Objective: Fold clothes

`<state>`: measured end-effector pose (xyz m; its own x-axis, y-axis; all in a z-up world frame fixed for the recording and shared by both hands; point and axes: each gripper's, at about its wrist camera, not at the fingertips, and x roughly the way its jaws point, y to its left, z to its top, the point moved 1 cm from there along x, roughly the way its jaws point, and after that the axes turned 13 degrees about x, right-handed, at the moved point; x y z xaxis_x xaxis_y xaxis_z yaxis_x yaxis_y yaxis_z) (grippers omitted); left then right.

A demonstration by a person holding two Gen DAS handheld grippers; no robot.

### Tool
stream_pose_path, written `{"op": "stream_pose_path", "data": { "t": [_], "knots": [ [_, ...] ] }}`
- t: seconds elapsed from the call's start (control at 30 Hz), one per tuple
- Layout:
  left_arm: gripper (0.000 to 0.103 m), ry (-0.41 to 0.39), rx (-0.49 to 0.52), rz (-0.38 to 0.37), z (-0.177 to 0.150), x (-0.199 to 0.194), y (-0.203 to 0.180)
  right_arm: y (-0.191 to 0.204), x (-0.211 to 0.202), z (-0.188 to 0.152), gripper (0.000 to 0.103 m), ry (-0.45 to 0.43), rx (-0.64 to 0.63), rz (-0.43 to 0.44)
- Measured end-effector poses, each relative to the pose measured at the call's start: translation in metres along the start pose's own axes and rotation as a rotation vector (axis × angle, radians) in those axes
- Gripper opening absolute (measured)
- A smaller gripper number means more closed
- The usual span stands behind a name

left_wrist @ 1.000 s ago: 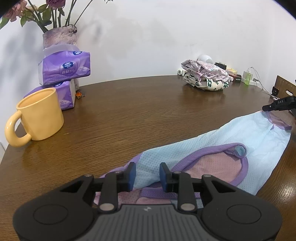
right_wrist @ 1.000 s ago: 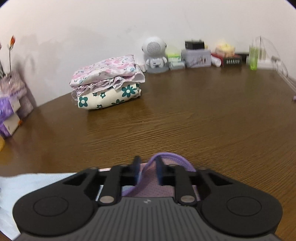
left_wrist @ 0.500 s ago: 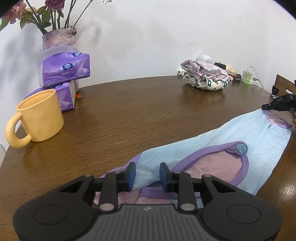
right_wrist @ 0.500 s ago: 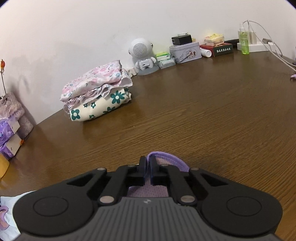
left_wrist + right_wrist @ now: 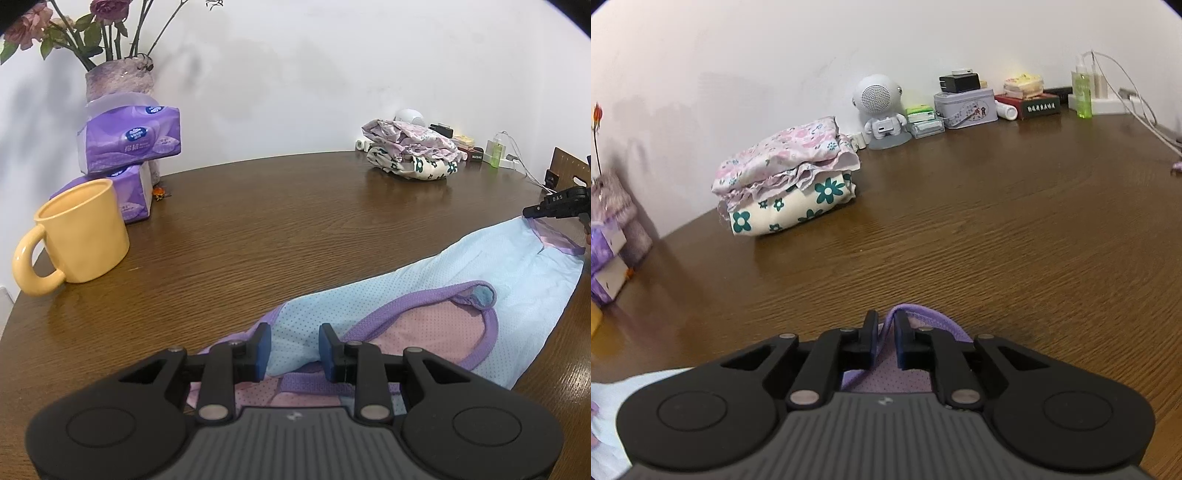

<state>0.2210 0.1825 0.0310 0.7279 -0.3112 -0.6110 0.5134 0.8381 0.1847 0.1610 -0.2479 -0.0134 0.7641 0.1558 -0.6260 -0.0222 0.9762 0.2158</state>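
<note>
- Garment (image 5: 417, 295), light blue mesh with purple binding and a pink inside, lies stretched along the near right part of the surface (image 5: 277, 221); it looks light, limp and a little slippery
- My left hand-held gripper (image 5: 294, 347) stands partly open astride its near end, pads not pressing
- My right hand-held gripper (image 5: 885, 341) has just eased slightly, its narrow jaws around the far purple hem (image 5: 916, 314)
- I would grip the bound edges, which look firmer than the mesh

bare table (image 5: 295, 221) centre, mug (image 5: 79, 236) left
</note>
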Motion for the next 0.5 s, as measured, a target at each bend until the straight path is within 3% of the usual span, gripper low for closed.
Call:
{"op": "stream_pose_path", "data": {
  "t": [0.17,0.33,0.5],
  "knots": [
    [0.027,0.006,-0.014,0.010,0.0013,0.0002,-0.0011,0.0004,-0.0001,-0.0001,0.011,0.000,0.000,0.000],
    [0.027,0.022,-0.064,0.027,0.0044,0.0006,-0.0007,0.0009,-0.0001,-0.0002,0.027,0.000,0.000,0.001],
    [0.027,0.026,-0.099,0.039,0.0049,-0.0003,-0.0002,0.0013,-0.0002,-0.0004,0.028,0.000,0.000,0.001]
  ]
}}
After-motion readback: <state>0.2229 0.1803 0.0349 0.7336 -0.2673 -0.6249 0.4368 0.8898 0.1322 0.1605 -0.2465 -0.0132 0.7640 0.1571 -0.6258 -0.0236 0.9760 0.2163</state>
